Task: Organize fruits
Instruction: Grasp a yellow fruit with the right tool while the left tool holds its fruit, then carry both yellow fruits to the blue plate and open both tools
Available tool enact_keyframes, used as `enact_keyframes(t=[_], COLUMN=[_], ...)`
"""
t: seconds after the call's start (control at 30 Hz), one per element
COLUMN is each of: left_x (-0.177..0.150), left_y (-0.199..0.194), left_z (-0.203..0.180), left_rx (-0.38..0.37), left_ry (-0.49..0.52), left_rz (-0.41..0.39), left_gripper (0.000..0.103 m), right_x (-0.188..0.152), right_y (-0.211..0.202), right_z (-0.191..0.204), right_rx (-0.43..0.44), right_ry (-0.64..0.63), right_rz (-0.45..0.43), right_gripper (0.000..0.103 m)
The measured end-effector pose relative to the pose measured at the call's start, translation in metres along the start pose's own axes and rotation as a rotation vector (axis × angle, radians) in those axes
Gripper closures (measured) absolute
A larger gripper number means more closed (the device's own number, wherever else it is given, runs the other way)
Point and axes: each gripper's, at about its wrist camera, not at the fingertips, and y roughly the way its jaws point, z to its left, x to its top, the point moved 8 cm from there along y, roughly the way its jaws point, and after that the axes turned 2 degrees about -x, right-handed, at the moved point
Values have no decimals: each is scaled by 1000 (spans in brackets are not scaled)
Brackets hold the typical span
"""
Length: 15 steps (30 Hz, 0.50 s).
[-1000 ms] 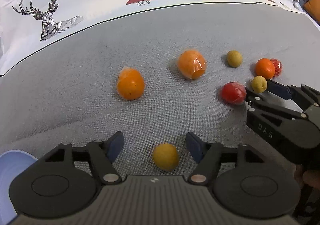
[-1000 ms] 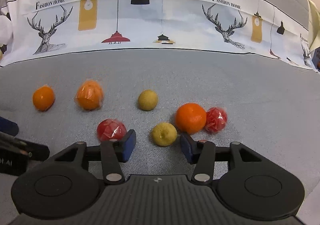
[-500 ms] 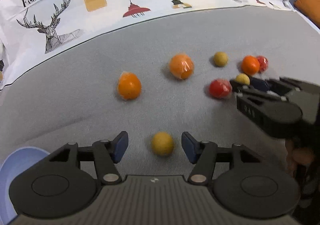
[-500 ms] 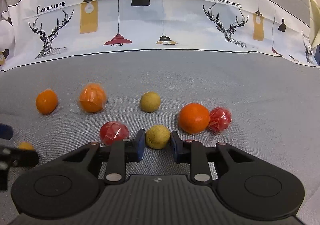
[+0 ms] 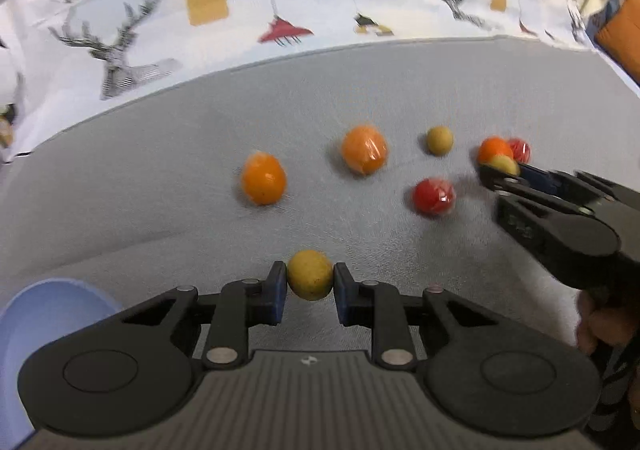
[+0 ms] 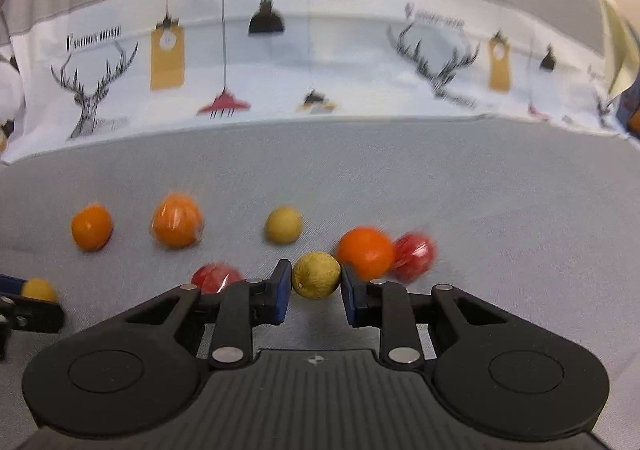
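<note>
My left gripper is shut on a small yellow fruit just above the grey cloth. My right gripper is shut on a yellow-green fruit; it also shows in the left wrist view. On the cloth lie two wrapped oranges, a bare orange, two red wrapped fruits and a small yellow fruit.
A light blue bowl's rim sits at the lower left of the left wrist view. A white printed cloth with deer and lamps hangs behind the grey surface. The person's hand holds the right gripper.
Both grippers have closed on their yellow fruits: the left one in the last half second, the right one earlier. Both views have shifted slightly and are blurred.
</note>
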Motion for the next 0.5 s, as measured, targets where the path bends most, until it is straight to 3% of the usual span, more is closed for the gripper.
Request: enact_keyframes(t=[0.13,0.2,0.33,0.5], left_x=[-8,-19,-52,-102], left_y=[-46,-76,-140,-205], left_z=[18,27,45,65], left_rx=[31,45,57,89], left_ry=[-54,-78,-134,-182], left_rz=[1,6,7,-13], left_gripper=[76,76,76,76], right_x=[11,18,18,-4], right_y=[-40,-71,-145,-227], right_z=[-14,-12,13,72], right_rx=[-28,0,147,367], right_ry=[26,25,-14,-91], right_rz=[-21,-49,-61,0], right_gripper=[75,75,75,75])
